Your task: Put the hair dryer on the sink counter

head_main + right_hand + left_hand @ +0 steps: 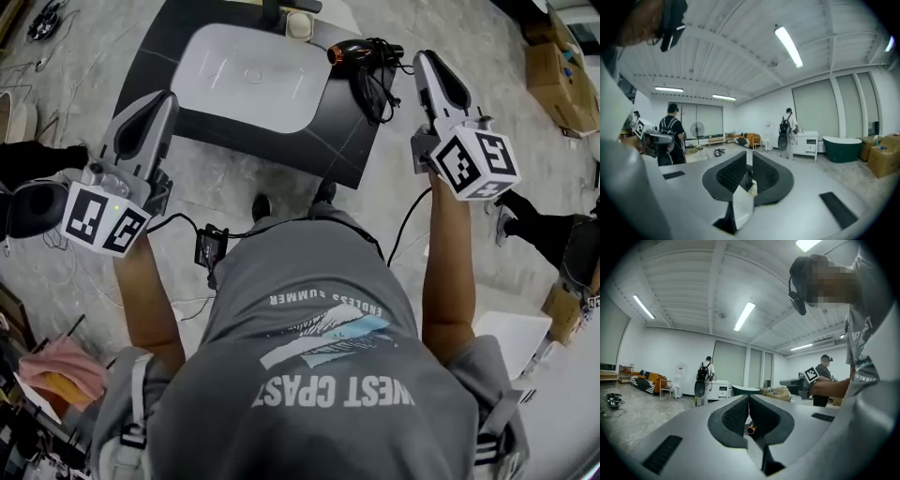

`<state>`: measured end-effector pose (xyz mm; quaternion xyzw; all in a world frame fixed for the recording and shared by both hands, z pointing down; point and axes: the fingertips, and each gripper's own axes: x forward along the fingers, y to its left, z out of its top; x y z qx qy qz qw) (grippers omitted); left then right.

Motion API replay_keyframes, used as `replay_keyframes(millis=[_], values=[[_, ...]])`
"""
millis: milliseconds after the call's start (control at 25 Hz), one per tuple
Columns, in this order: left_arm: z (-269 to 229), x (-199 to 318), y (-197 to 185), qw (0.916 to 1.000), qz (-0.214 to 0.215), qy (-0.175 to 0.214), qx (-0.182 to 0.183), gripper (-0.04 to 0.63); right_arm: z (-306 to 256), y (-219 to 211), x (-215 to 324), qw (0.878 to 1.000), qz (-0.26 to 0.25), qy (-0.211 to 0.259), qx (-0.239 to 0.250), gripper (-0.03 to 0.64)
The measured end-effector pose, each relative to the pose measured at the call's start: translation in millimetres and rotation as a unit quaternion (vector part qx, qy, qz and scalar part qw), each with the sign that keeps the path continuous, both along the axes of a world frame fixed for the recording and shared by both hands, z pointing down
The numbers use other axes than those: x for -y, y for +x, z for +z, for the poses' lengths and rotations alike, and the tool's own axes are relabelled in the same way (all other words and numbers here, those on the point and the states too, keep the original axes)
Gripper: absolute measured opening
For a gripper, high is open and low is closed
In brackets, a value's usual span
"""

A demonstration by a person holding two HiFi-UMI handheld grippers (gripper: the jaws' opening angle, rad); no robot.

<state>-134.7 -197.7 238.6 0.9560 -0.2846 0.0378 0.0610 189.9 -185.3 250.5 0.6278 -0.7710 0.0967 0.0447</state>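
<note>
On the counter [159, 66], at its right end as the head view shows it, just beside the white basin [248, 75]: the dryer [364, 52], black, with orange nozzle toward the basin. Lies flat, touched by no gripper. Cord [375, 92] heaped on the counter too, just on the near side of the dryer.

Right of the counter's right corner, near the dryer but apart from it: right gripper [424, 58], pointed away from the person. Holds nothing. Right gripper [749, 157] in its own view: jaws nearly closed, only a thin slit between the pads (light visible through it), no thing inside.

Left of the counter's near left corner, well apart from the dryer: left gripper [169, 97]. Also empty. Left gripper [749, 398] in its own view: jaws fully together, pads touching at the tips.

At the counter's near edge, between both grippers: two dark shoes [323, 192] of the person. At the counter's far edge, behind the basin: a small pale thing [298, 24] (too small to tell what). Seen along the left gripper: a wide room and a person with a backpack [704, 376].
</note>
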Motion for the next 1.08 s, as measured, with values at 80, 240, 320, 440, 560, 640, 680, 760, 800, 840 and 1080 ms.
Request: replay_keyframes(millis=[80,240,320,440,560,640,680,760,800,840,1080], values=[[-4,-2,1,1.0,0.007,0.005,-0.002,0.021,-36,-10,-23,0.999,-0.004,0.039,-0.001,0.032],[-11,-9,2,0.9998,0.019,0.006,-0.004,0.021,-69,-23,-56,0.998,-0.002,0.057,-0.022,0.029],[-14,-12,3,0.9996,0.027,0.006,-0.006,0.021,-78,-23,-69,0.998,0.009,0.06,-0.023,0.028],[-16,-17,4,0.9993,0.037,0.007,-0.009,0.021,-85,-20,-84,0.997,0.026,0.063,-0.026,0.028],[-15,-20,7,0.9989,0.046,0.006,-0.008,0.021,-84,-14,-94,0.997,0.04,0.061,-0.033,0.028],[-13,-22,11,0.9986,0.051,0.006,-0.007,0.021,-80,-10,-98,0.997,0.047,0.058,-0.034,0.029],[-11,-22,13,0.9985,0.054,0.004,-0.005,0.021,-77,-8,-99,0.997,0.05,0.056,-0.034,0.028],[-8,-23,16,0.9983,0.059,0.002,-0.003,0.021,-72,-5,-102,0.997,0.056,0.052,-0.033,0.029],[-8,-23,17,0.9982,0.061,0.002,-0.003,0.021,-71,-5,-104,0.996,0.058,0.051,-0.034,0.029],[-10,-24,17,0.9981,0.062,0.002,-0.004,0.021,-72,-5,-105,0.996,0.059,0.05,-0.036,0.028],[-25,-37,9,0.9982,0.06,0.004,-0.007,0.021,-83,-11,-113,0.997,0.063,0.038,-0.039,0.028]])
